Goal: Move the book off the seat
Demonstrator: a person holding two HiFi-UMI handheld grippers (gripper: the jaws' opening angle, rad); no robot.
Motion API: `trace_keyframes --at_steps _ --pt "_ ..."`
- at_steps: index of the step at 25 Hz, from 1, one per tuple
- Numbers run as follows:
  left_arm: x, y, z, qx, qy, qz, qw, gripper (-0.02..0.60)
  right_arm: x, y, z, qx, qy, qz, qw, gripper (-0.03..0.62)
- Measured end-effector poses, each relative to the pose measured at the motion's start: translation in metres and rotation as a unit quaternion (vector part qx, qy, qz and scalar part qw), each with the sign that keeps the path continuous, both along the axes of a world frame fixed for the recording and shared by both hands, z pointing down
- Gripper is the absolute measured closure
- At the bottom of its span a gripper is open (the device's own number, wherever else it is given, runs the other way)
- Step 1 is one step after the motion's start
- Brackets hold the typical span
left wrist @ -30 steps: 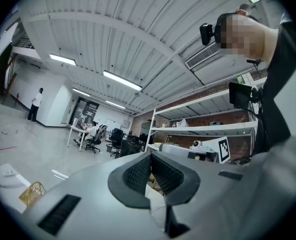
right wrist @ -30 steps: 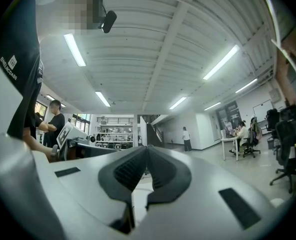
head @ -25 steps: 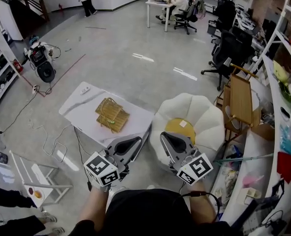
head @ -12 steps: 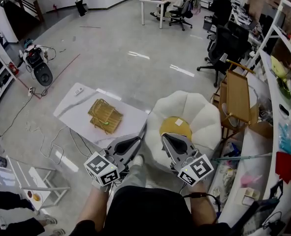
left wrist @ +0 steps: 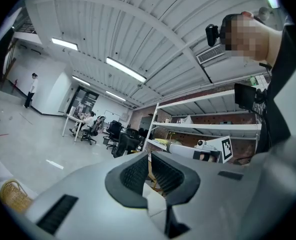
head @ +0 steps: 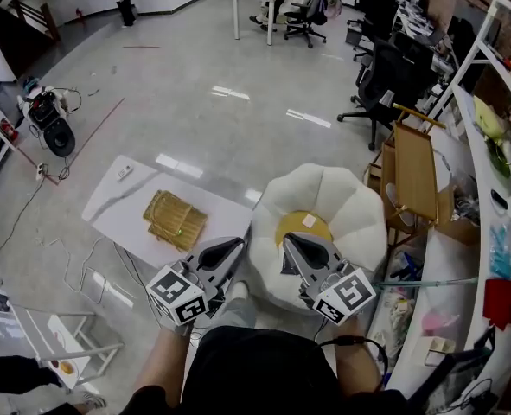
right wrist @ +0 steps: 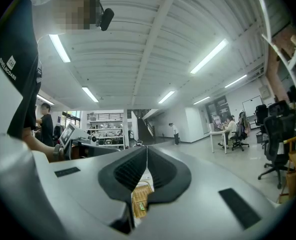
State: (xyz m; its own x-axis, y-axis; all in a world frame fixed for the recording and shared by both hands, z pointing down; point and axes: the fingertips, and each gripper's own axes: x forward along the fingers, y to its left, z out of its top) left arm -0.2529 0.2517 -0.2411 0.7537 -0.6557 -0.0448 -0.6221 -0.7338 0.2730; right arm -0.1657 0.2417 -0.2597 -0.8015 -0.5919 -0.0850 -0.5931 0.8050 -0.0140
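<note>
A white flower-shaped seat stands on the floor just ahead of me. A flat yellow thing, which seems to be the book, lies in its middle with a small white label on it. My left gripper hangs shut and empty just left of the seat's near edge. My right gripper is shut and empty too, its tips over the near edge of the yellow thing. In the left gripper view the left gripper points up at shelves. In the right gripper view the right gripper points across the room.
A low white table left of the seat carries a woven basket, which also shows in the right gripper view. A wooden side table and shelves flank the right. Office chairs stand further back.
The seat and the low table have drawn nearer and lower in the head view as I stepped forward. My shoe now shows between the grippers. Both grippers stayed shut.
</note>
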Motion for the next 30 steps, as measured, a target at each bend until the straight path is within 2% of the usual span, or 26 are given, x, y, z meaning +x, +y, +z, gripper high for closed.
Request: trace_keyframes --at_steps 6,13,20,25,30 --pt "-0.011 -0.05 0.002 -0.013 -0.002 0.01 0.9999 0.575 -0.01 -0.05 0.001 -0.013 -0.001 0.011 1.0 0.58" --pt "-0.033 -0.106 0.008 -0.025 -0.011 0.037 0.9989 0.574 -0.033 -0.104 0.004 -0.022 -0.006 0.03 0.999 0.58" --pt "-0.038 -0.163 0.017 -0.035 -0.017 0.072 0.9967 0.574 -0.037 -0.15 0.008 -0.027 -0.004 0.063 0.998 0.58" --pt "-0.035 -0.182 0.03 -0.054 -0.016 0.092 0.9942 0.574 -0.031 -0.162 0.014 -0.036 -0.003 0.094 0.995 0.58" --pt "-0.011 -0.191 0.043 -0.074 -0.008 0.114 0.9907 0.574 -0.007 -0.164 0.02 -0.044 0.002 0.127 0.991 0.58"
